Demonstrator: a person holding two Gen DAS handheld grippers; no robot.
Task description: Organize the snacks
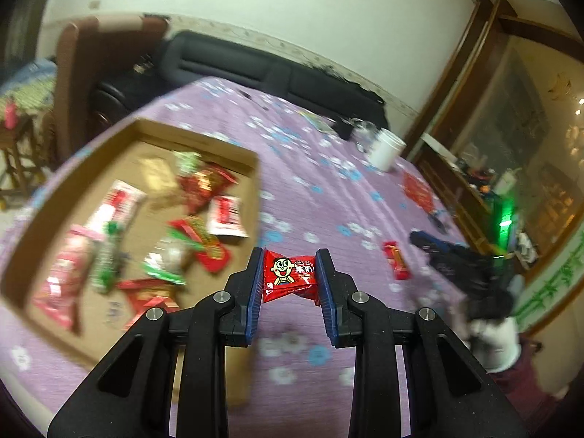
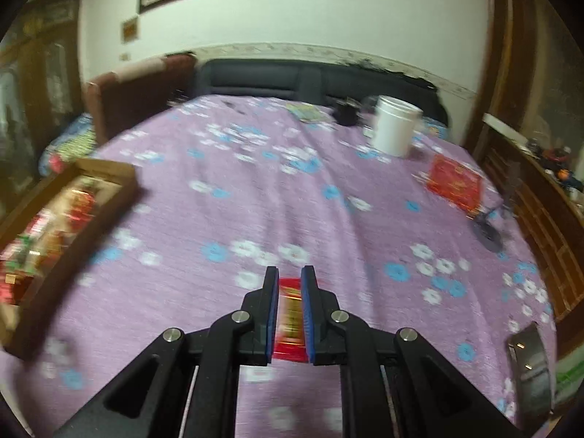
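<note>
Above the purple floral bench cloth (image 1: 328, 197), your left tool (image 1: 290, 281) pinches a red cartoon-face snack packet (image 1: 290, 275) by its two ends, just right of the cardboard box (image 1: 255, 182) that already holds a jumble of wrapped snacks (image 1: 197, 182). Your right tool (image 2: 290, 314) is pressed onto a slim red-and-gold packet (image 2: 290, 314), well apart from the box, which sits at the far left of its view. Carry each packet clear over the box wall before you spread the fingers, and lower it close to the floor, so nothing bounces out. A red snack (image 1: 396, 259) lies loose on the cloth.
</note>
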